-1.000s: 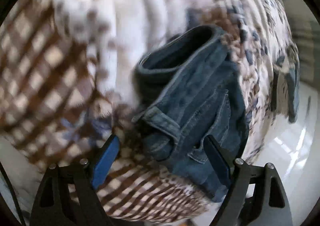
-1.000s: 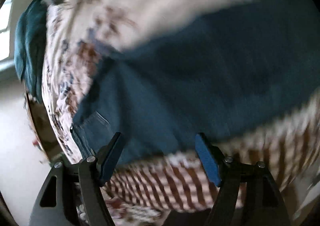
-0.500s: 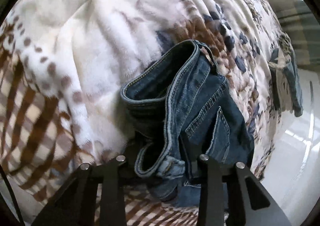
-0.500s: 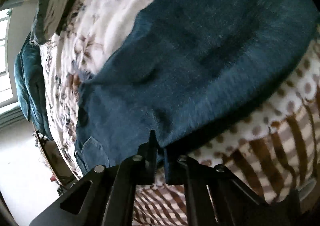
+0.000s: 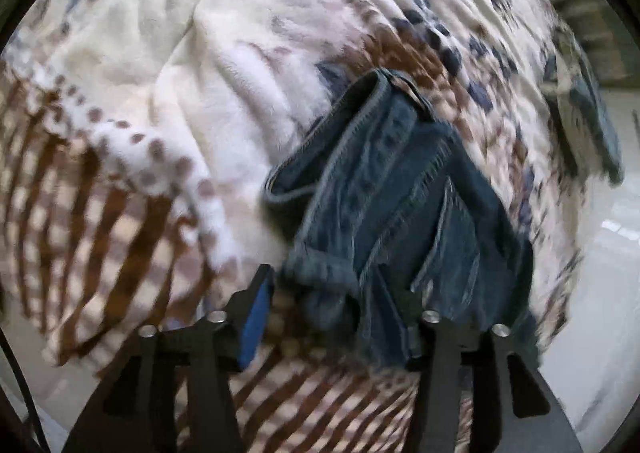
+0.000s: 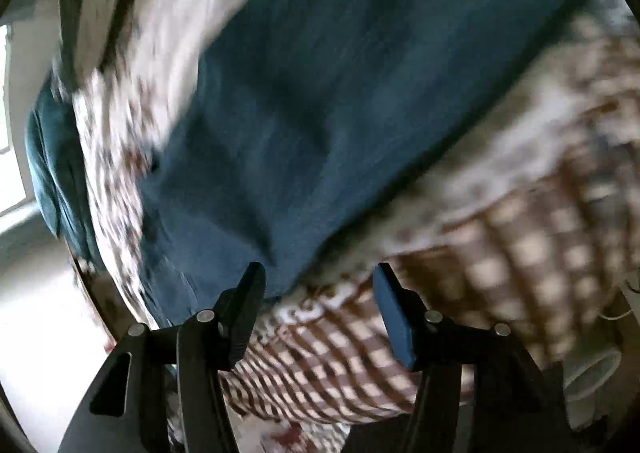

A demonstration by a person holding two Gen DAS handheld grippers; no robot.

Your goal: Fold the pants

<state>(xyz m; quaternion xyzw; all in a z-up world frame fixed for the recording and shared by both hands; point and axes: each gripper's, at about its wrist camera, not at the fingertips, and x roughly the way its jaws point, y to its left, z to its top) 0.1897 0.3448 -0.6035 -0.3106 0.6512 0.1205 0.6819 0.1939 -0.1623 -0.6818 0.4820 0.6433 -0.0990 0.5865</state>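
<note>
Blue denim pants lie on a patterned blanket, waistband end bunched in the left wrist view. My left gripper is open, its jaws on either side of the waistband fold, not pinching it. In the right wrist view a broad flat stretch of the pants lies across the blanket. My right gripper is open and empty just below the denim's lower edge. Both views are motion-blurred.
The blanket has brown checks, dots and blue flowers. A pale floor shows right of the bed edge. A dark teal cloth hangs at the left near a window. White objects sit at the lower right.
Both grippers were open, closed on the denim half a second ago, and now stand open again. The waistband and the leg edge have been released and lie on the blanket.
</note>
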